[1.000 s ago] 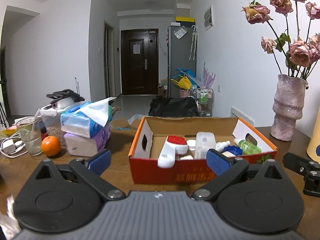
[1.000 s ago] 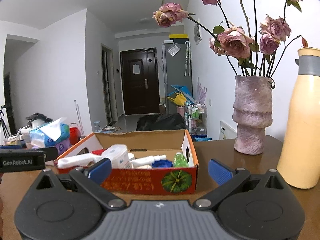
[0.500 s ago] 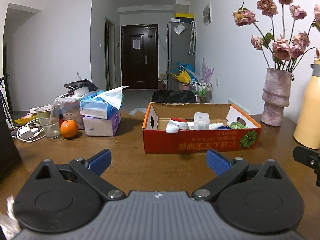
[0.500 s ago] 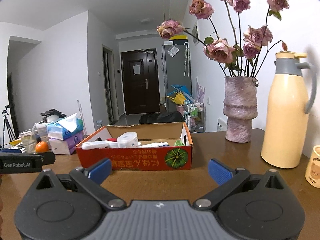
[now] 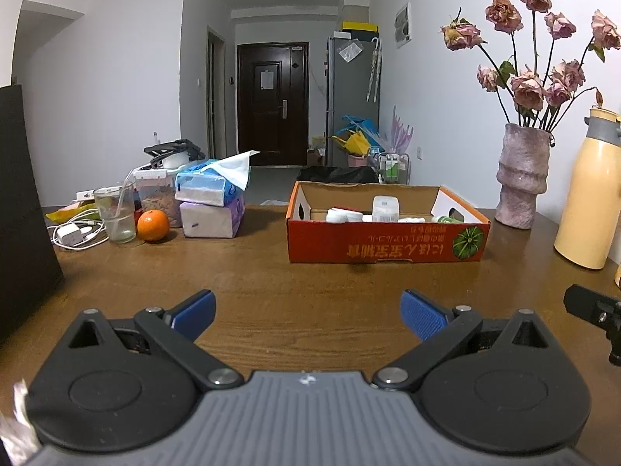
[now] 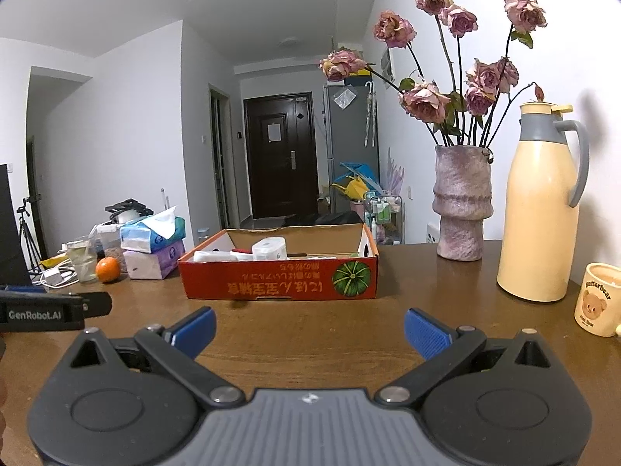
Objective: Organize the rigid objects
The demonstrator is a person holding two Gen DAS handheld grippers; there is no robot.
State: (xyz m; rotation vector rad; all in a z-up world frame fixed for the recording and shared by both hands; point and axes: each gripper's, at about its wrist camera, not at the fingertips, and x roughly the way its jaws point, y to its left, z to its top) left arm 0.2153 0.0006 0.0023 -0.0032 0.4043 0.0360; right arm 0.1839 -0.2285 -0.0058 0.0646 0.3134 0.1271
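Observation:
An open orange cardboard box point(image 5: 388, 246) stands on the brown table and also shows in the right wrist view point(image 6: 279, 281). It holds several small rigid items, among them a white rectangular container point(image 5: 385, 208) and white bottles. My left gripper point(image 5: 306, 310) is open and empty, well short of the box. My right gripper point(image 6: 308, 328) is open and empty, also short of the box. Each gripper's body shows at the edge of the other's view.
Tissue packs point(image 5: 211, 202), an orange point(image 5: 153, 226), a glass point(image 5: 114, 213) and a charger stand at the left. A pink vase point(image 6: 462, 202) with dried roses, a cream thermos point(image 6: 537, 209) and a bear mug point(image 6: 597, 305) stand at the right.
Both grippers have pulled back from the box toward the near side of the table. The box now looks smaller and farther. Both stay open and empty.

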